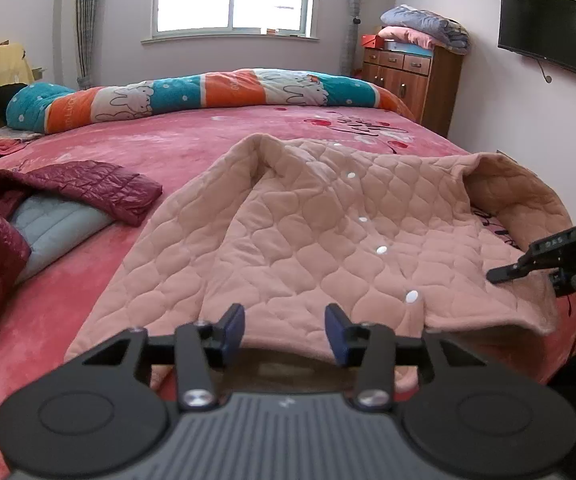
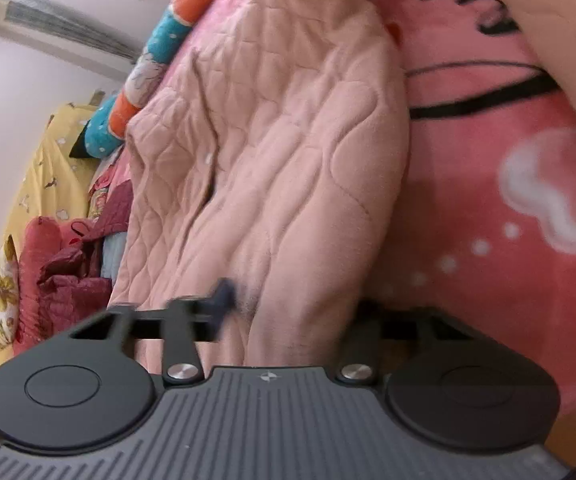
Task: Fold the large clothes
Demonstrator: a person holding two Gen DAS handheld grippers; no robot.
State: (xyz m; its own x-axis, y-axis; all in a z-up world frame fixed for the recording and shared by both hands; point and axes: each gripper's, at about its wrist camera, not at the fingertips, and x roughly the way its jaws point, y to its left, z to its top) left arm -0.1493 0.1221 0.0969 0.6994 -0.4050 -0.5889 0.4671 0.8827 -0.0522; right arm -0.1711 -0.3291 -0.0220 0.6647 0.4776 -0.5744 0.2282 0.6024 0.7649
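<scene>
— While the pink quilted jacket [image 1: 308,232] lies spread on the bed [image 1: 192,136], which way does it run?
— Lengthwise away from the near edge, hem nearest, button row running up its front.
— The left gripper [image 1: 284,332]?
— Tilted down at the hem, jaws apart, nothing clamped.
— The right gripper [image 2: 288,312]?
— Rolled sideways at the jacket's right edge; fabric bunches between its jaws, one finger hidden, so its grip can't be told.
— Beyond?
— Maroon coat [image 1: 76,184] left.
</scene>
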